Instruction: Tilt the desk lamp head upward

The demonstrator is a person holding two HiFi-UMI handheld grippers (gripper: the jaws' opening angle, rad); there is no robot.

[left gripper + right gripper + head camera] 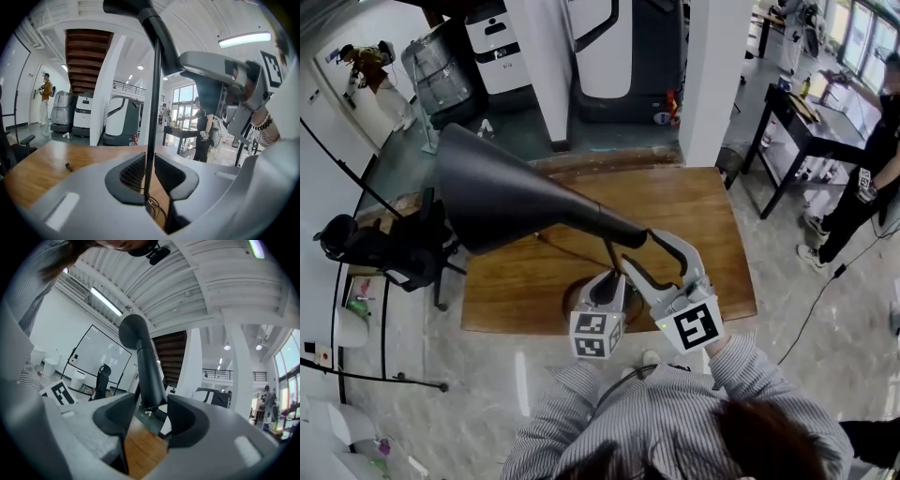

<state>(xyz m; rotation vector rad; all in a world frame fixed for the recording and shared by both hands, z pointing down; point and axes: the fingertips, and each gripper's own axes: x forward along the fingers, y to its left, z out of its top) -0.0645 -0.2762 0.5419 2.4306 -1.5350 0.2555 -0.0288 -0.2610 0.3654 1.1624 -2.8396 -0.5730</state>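
Item: desk lamp on wooden counter (pixel 694 216). Lamp head (pixel 502 197) juts left above it. Left tongs (pixel 149 173) clenched on stem (pixel 154 93). Right tongs (pixel 151 404) grasp the head's narrow neck. Handling: brace stem firmly and pivot head slowly so the base probably stays put.

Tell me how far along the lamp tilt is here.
Done: both grips look set. The left gripper is closed on the thin stem, steadying it; the right gripper seems clamped on the lamp head at its narrow rear end. In hand: the tilt itself; the head already slants upward past the right jaws. Left: finishing the tilt if needed, then releasing both.
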